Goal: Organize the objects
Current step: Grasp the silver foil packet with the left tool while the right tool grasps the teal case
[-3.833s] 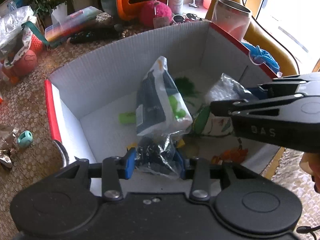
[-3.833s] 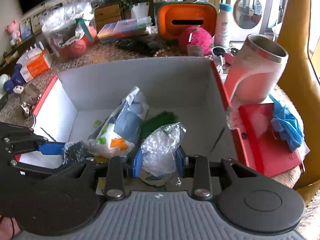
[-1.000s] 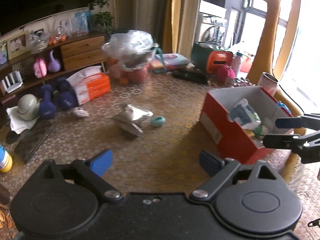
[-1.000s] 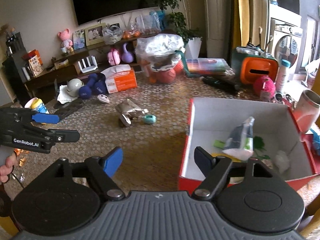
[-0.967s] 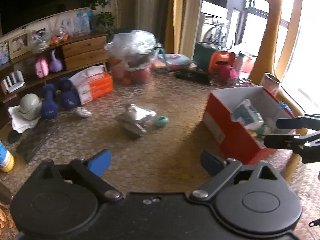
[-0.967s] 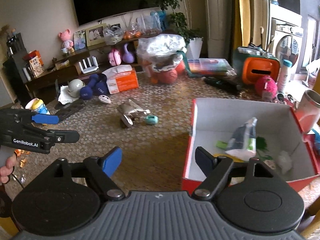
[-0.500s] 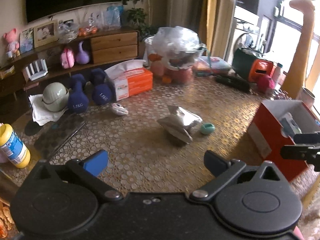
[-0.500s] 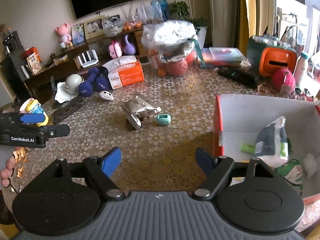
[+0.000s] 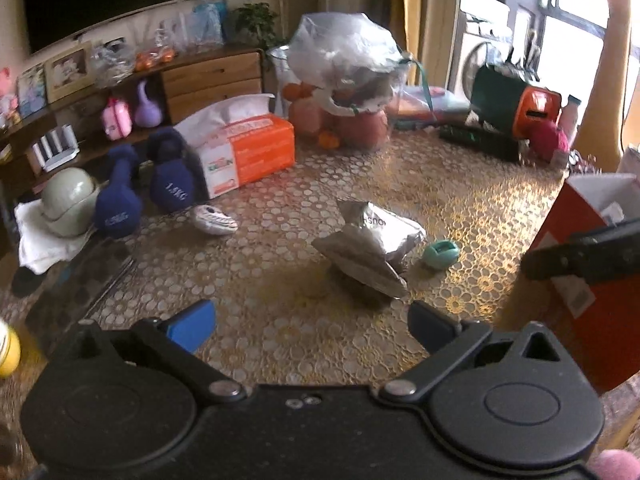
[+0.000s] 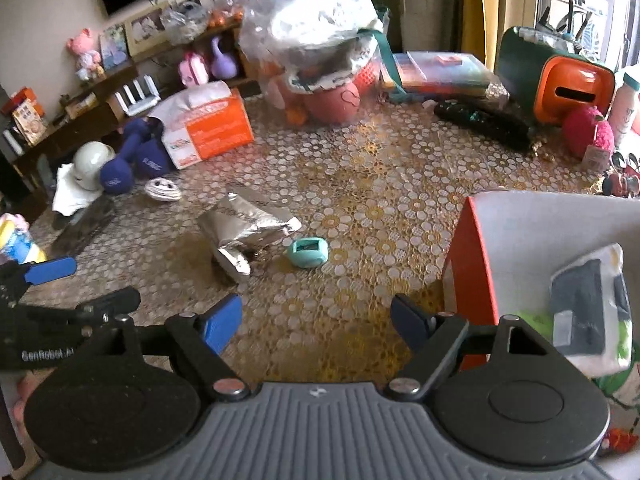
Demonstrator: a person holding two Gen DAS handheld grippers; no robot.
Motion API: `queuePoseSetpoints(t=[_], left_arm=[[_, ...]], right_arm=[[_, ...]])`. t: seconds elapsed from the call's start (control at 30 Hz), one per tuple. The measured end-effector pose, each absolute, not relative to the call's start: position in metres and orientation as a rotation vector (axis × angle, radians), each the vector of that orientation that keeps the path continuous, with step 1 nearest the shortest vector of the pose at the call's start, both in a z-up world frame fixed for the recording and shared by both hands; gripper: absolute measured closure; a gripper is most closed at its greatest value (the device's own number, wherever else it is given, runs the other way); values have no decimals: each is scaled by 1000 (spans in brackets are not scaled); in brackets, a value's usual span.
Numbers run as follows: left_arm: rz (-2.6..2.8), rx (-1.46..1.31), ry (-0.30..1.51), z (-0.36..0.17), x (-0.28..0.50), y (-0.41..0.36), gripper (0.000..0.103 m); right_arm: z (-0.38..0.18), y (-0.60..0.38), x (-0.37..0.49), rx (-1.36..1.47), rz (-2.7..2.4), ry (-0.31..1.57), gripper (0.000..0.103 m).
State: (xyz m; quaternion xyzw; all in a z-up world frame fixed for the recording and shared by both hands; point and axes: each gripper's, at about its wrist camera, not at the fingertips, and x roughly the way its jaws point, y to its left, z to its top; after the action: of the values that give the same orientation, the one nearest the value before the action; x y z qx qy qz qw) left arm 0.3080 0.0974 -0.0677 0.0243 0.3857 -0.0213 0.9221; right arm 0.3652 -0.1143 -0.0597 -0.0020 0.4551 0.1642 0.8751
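In the red cardboard box (image 10: 468, 264) sit bagged items; your open, empty left claw (image 9: 310, 322) and right claw (image 10: 316, 322) face the crumpled silver foil pouch (image 10: 244, 228) and small teal case (image 10: 308, 253).

The tablecloth (image 9: 472, 200) is gold with white flower rings. At its centre lies a crinkled silver pouch (image 9: 372, 244), and at the pouch's three o'clock a small teal case (image 9: 440, 254). The box (image 10: 472, 276) at four o'clock is red outside, white inside. Navy dumbbells (image 9: 140, 188) and an orange-and-white tissue box (image 9: 248, 148) sit at ten o'clock.
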Motion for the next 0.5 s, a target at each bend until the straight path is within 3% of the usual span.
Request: queuePoseSetpoints(t=[0.5], left_arm=[[-126,197,814,-90,377,68,1]], right_arm=[[-102,-95,443,39,276,1077,22]])
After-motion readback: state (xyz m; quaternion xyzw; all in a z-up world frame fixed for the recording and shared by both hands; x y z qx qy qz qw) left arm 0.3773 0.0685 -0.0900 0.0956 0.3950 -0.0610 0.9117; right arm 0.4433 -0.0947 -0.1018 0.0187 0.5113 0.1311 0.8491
